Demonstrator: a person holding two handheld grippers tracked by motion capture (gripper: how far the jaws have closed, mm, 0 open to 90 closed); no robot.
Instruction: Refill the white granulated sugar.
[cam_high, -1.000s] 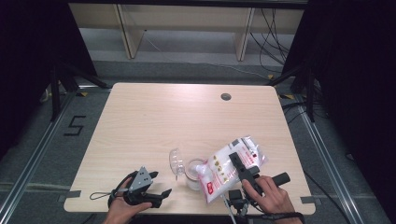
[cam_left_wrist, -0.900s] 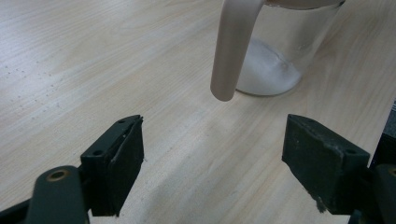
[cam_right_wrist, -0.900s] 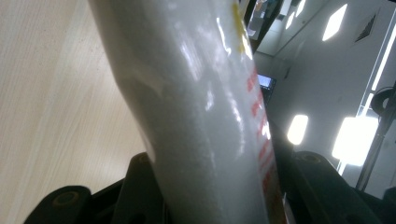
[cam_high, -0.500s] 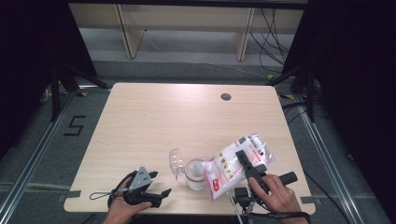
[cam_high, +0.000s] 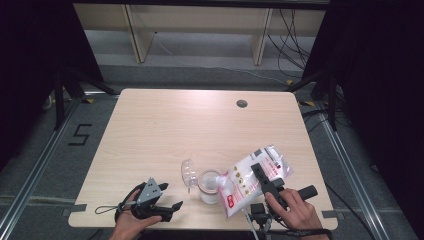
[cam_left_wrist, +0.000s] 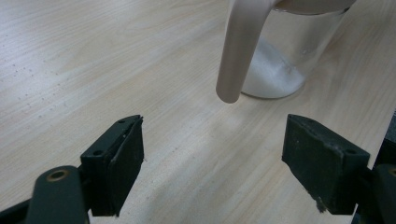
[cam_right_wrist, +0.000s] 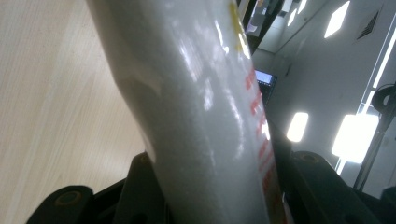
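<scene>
At the near edge of the pale wooden table (cam_high: 200, 125), your right gripper (cam_high: 265, 181) has its two black jaws closed on a white plastic bag of powder with red and yellow print (cam_high: 252, 179). You hold the bag tilted, its lower end toward the near edge and leaning over the mouth of a clear glass jar with white powder in the bottom (cam_high: 209, 186). In the right gripper view the glossy bag (cam_right_wrist: 205, 116) runs up between the jaws, which press it from both sides.

The jar stands upright near the middle of the near edge, and its clear hinged lid (cam_high: 188, 173) hangs open on the side toward your left hand.

Your left gripper (cam_high: 170, 209) rests low by the near-left corner, well apart from the jar, with its jaws spread wide and nothing between them. The left gripper view shows bare tabletop between the two pads (cam_left_wrist: 126, 163), the jar (cam_left_wrist: 285, 60) beyond them, and a blurred beige bar (cam_left_wrist: 240, 51) hanging down beside it.
</scene>
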